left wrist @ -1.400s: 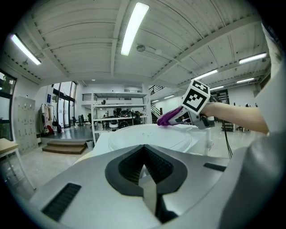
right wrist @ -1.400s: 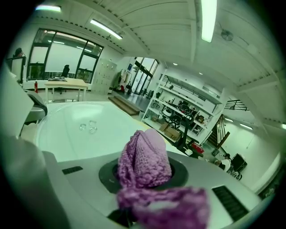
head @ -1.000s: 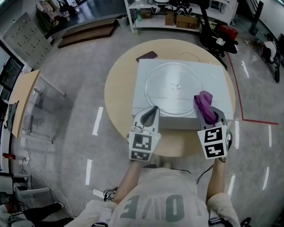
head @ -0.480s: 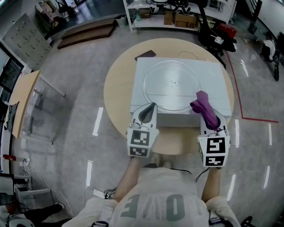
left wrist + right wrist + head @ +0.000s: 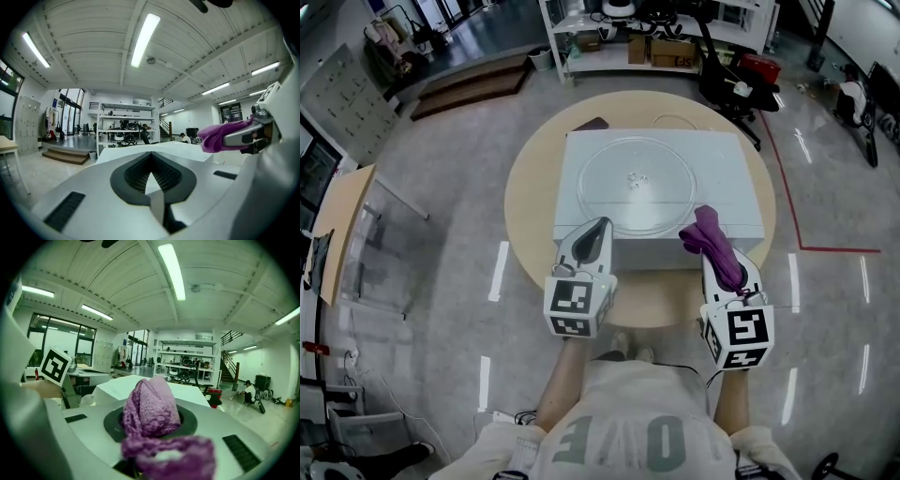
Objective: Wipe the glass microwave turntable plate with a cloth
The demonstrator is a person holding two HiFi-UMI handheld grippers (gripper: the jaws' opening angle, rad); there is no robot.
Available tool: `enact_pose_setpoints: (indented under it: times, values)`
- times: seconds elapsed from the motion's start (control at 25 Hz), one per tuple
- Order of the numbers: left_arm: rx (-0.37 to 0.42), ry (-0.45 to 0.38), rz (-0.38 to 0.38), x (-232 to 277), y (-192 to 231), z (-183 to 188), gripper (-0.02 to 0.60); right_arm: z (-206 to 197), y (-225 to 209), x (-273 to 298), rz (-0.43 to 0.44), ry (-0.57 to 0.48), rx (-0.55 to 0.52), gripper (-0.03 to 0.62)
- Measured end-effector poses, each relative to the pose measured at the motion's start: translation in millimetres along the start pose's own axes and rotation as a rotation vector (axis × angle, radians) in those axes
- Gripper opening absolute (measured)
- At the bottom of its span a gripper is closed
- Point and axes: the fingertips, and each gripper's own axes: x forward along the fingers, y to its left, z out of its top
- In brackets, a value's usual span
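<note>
The round glass turntable plate [image 5: 637, 183] lies flat on top of a white microwave [image 5: 733, 155] on a round wooden table [image 5: 525, 192]. My left gripper [image 5: 601, 227] hovers at the microwave's front edge, left of centre; its jaws are shut with nothing between them [image 5: 151, 174]. My right gripper [image 5: 713, 247] is at the front right corner, shut on a bunched purple cloth [image 5: 705, 232] that sticks out beyond its tips. In the right gripper view the cloth [image 5: 150, 408] fills the jaws. From the left gripper view the cloth [image 5: 220, 135] shows at the right, off the plate.
A dark flat object [image 5: 591, 124] lies on the table behind the microwave's left corner. White shelving [image 5: 656, 37] and an office chair [image 5: 727, 75] stand beyond the table. A red tape line [image 5: 834, 249] marks the floor at right. A wooden board [image 5: 337, 225] leans at left.
Both grippers have drawn back a little toward the person, away from the plate. The right one still grips the cloth and the left stays shut.
</note>
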Motion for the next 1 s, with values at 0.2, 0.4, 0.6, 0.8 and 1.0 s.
enact_pose_setpoints:
  times: [0.2,0.4,0.6,0.8,1.0]
  values:
    - [-0.012,0.018,0.019,-13.8,-8.2,-3.3,-0.001,1.5,11.6,-5.1,0.059,-0.019,0.014,0.048]
    - [0.006,0.007,0.042,-37.9,-13.4,3.8,0.000,1.8,21.9,-14.1,0.106,-0.031,0.033,0.048]
    - [0.015,-0.017,0.039,-58.7,-18.8,1.3,-0.001,-23.2,41.8,-19.7,0.156,-0.009,0.063,0.048]
    - [-0.007,-0.013,0.010,-80.6,-19.4,-11.6,0.000,-44.0,62.8,-43.4,0.164,0.024,0.098,0.048]
    - [-0.058,-0.054,-0.047,-137.3,-20.8,-20.5,-0.001,-51.0,98.0,-81.8,0.123,0.085,0.019,0.048]
